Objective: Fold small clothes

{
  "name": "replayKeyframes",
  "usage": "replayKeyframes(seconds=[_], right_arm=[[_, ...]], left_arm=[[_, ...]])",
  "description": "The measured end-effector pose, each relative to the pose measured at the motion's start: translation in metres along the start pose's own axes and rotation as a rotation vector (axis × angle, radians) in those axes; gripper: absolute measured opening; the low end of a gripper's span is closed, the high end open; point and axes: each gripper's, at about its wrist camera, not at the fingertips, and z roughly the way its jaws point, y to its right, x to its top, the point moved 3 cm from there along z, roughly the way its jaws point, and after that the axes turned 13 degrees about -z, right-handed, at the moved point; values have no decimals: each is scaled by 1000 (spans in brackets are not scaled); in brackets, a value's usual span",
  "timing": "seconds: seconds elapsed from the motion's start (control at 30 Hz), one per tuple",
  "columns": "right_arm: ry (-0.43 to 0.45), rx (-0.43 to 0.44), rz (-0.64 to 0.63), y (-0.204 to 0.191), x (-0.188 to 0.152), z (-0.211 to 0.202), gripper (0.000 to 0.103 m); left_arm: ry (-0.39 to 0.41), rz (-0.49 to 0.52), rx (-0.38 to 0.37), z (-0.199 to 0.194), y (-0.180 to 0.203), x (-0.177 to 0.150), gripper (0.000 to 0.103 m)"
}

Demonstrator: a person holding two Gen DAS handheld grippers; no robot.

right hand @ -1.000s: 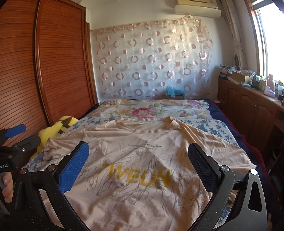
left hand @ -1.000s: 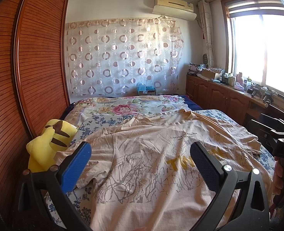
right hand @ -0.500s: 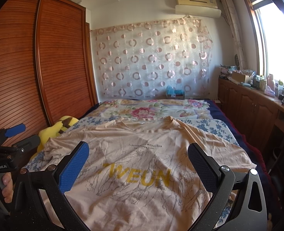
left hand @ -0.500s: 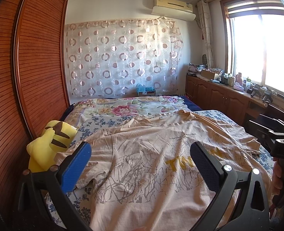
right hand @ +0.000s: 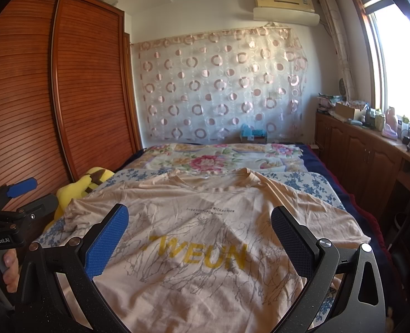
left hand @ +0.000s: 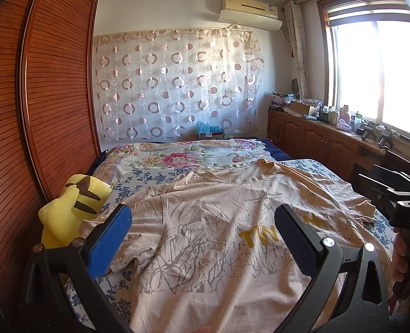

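Wardrobe doors of slatted reddish wood (left hand: 24,127) run along the bed's left edge, and a yellow plush toy with brown-tipped ears (left hand: 71,208) lies against them at that edge. Just right of the toy, a pale peach cotton T-shirt with grey branch print and yellow letters (right hand: 205,238) is spread flat, front up, over the blue-flowered sheet of the bed (left hand: 149,179), its collar toward the far floral quilt (right hand: 219,158) and its hem toward the near edge. The left gripper (left hand: 202,238) hovers above the shirt's left half with its jaws spread wide, one blue pad and one black pad well apart; nothing is between them and they touch no cloth. The right gripper (right hand: 199,238) hangs over the shirt's middle, framing the yellow lettering, likewise wide open and empty. A hand grips each tool's handle at the picture edges. Wooden cabinets (right hand: 357,149) under the bright window line the bed's right side.
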Motion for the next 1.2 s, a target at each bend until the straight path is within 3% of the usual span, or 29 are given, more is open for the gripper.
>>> replayKeyframes(seconds=[0.43,0.97,1.2], right_arm=[[-26,24,3,-3,0,7,103],[-128,102,-70,-19,-19,47,103],[-197,196,-136,-27,-17,85,103]], left_arm=[[-34,-4,-4,6,-4,2,103],[-135,-33,63,46,-70,-12,103],[-175,-56,117,71,-121,-4,103]])
